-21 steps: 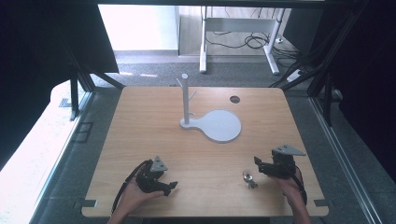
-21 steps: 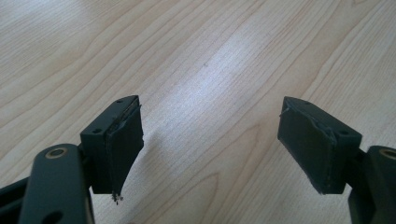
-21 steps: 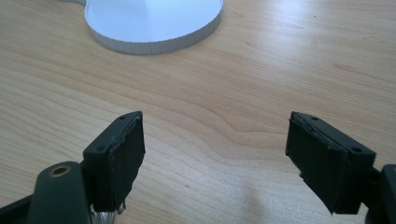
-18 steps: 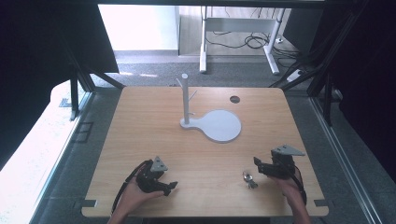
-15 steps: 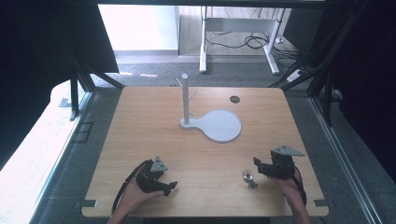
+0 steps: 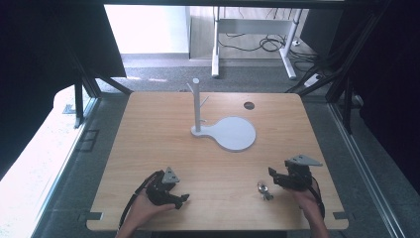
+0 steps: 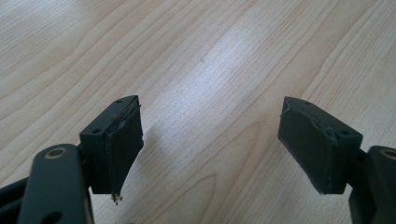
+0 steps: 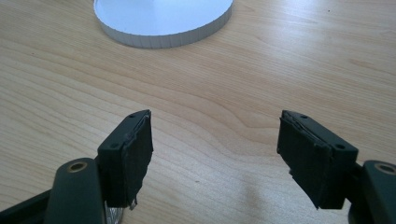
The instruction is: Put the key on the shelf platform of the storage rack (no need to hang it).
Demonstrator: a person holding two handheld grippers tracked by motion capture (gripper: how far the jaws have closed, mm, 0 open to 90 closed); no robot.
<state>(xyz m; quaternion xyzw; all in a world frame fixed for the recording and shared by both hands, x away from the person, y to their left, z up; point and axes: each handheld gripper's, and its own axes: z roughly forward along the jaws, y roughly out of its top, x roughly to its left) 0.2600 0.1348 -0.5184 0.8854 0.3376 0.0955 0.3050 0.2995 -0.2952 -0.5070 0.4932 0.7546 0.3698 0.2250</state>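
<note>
I have both tongs spread wide and empty over the wooden surface (image 6: 213, 148). A small shiny metal object (image 6: 264, 190), too small to identify, lies at lower right, just left of my right tongs (image 6: 273, 174). My left tongs (image 6: 182, 200) sit lower left. The white stand (image 6: 233, 133) occupies the centre.

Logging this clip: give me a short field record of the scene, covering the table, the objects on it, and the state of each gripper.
surface: wooden table, with a round dark hole near its far edge
stand: white stand, an upright post with side pegs on a round flat base, at mid-table
small item: shiny metal object lying just left of the right gripper; too small to identify
left gripper: jaws wide apart, nothing between them, bare wood ahead
right gripper: jaws wide apart, nothing between them, pointing toward the stand's base
</note>
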